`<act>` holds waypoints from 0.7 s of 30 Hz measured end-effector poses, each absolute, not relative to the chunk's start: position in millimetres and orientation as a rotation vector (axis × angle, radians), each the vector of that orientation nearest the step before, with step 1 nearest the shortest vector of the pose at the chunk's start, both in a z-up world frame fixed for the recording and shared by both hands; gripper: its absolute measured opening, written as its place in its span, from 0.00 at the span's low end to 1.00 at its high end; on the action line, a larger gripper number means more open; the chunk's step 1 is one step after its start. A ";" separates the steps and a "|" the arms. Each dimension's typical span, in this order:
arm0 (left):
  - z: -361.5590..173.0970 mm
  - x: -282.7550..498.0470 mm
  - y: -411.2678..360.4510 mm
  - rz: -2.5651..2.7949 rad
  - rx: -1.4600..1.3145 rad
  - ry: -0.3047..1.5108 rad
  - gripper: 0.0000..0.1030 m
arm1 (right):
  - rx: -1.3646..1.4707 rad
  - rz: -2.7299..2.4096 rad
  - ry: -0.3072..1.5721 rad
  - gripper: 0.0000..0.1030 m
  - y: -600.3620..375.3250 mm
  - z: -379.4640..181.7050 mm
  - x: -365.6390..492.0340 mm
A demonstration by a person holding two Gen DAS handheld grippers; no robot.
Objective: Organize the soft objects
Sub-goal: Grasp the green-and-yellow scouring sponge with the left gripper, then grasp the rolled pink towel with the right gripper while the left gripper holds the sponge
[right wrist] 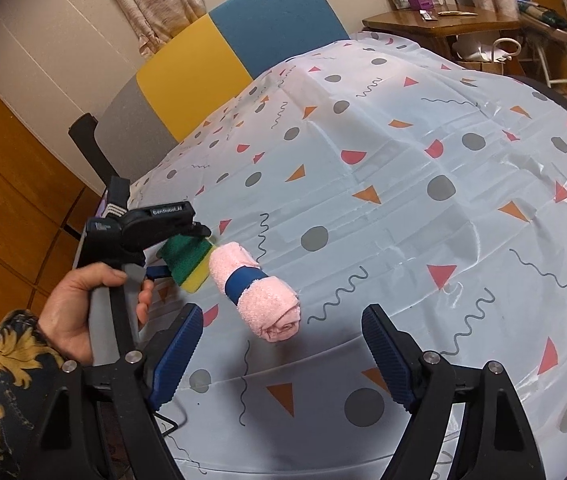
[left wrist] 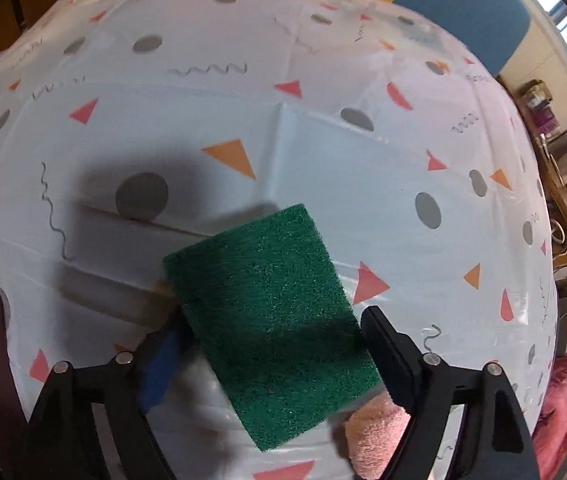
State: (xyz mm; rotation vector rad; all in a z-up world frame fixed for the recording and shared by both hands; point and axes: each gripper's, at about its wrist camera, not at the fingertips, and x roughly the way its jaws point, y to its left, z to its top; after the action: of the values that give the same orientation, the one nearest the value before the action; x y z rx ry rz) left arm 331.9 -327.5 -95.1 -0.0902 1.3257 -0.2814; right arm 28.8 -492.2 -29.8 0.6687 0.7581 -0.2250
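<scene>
While flat, sponge (left wrist: 271, 320) runs diagonally, upper-left to lower-right.

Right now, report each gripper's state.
Left gripper: straddles the green sponge; whether it grips cannot be told.
Right gripper: open, holding nothing.

Both wrist cams: close, down on tablecloth (left wrist: 323, 152)
</scene>
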 end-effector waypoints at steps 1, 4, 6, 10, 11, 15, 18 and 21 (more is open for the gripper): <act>-94.7 330.3 -325.9 -0.287 -0.089 1.324 0.79 | 0.666 -0.227 0.759 0.80 -492.1 -29.8 28.7; -91.3 319.1 -317.2 -0.315 -0.062 1.319 0.76 | 0.661 -0.231 0.764 0.80 -492.4 -31.1 29.5; -86.7 305.2 -307.7 -0.327 -0.034 1.310 0.76 | 0.662 -0.237 0.766 0.80 -493.4 -32.1 29.1; -73.6 267.4 -291.0 -0.371 0.018 1.284 0.76 | 0.663 -0.252 0.767 0.80 -495.0 -33.3 27.2; -69.9 253.9 -287.0 -0.384 0.034 1.275 0.76 | 0.660 -0.259 0.768 0.80 -495.2 -33.9 26.6; -62.6 200.2 -277.9 -0.448 0.099 1.249 0.76 | 0.655 -0.277 0.776 0.80 -495.6 -36.7 25.0; -61.5 154.0 -270.2 -0.503 0.154 1.220 0.76 | 0.647 -0.291 0.784 0.80 -495.0 -39.3 24.2; -65.6 114.3 -266.3 -0.561 0.213 1.202 0.76 | 0.636 -0.293 0.791 0.80 -493.9 -42.0 25.0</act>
State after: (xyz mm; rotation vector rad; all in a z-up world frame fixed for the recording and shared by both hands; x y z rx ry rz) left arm 114.3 -266.3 -65.6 0.2130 1.2016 -0.5608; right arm 25.0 -493.9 -42.0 0.6357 0.7913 -0.2933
